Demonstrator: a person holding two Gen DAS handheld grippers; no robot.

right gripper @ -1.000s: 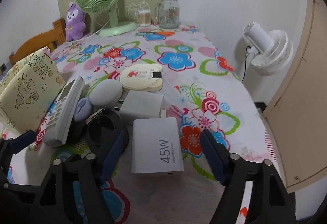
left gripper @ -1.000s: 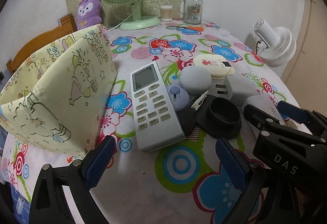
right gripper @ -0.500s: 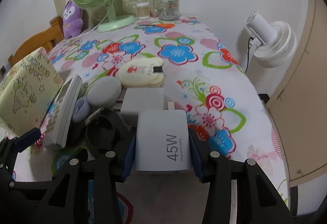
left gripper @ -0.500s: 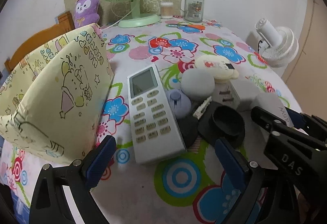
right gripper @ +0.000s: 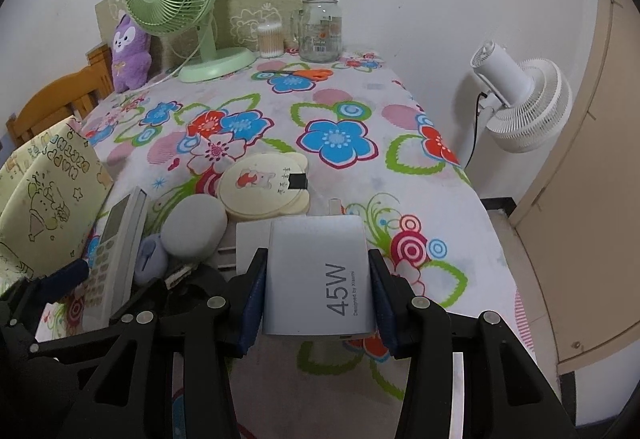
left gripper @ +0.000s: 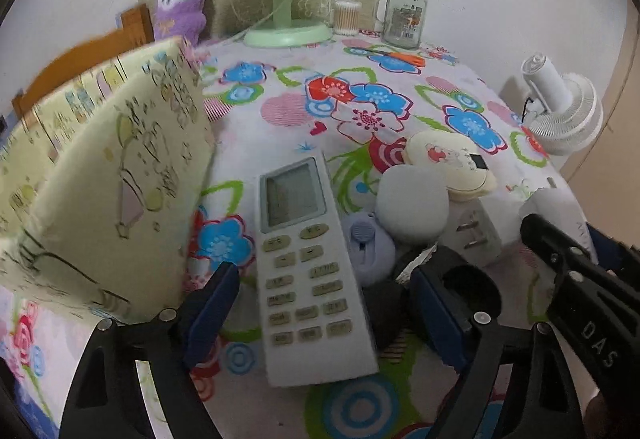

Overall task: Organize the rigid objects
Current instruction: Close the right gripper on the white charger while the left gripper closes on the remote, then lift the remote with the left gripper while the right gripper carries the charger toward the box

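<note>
The right gripper (right gripper: 318,289) has its blue pads clamped on both sides of the white 45W charger (right gripper: 318,275), holding it just above the flowered tablecloth (right gripper: 336,137), right beside the other white plug block (right gripper: 248,241). The left gripper (left gripper: 324,303) has just been closing its jaws, and the white remote control (left gripper: 308,263) lies flat between them, though the pads stand clear of both its edges. To the remote's left stands the yellow cartoon-print bag (left gripper: 108,183), open and upright. On its right sit a pale blue case (left gripper: 370,251), a grey round puck (left gripper: 412,205) and a black ring-shaped holder (left gripper: 470,285), crowded together and touching.
</note>
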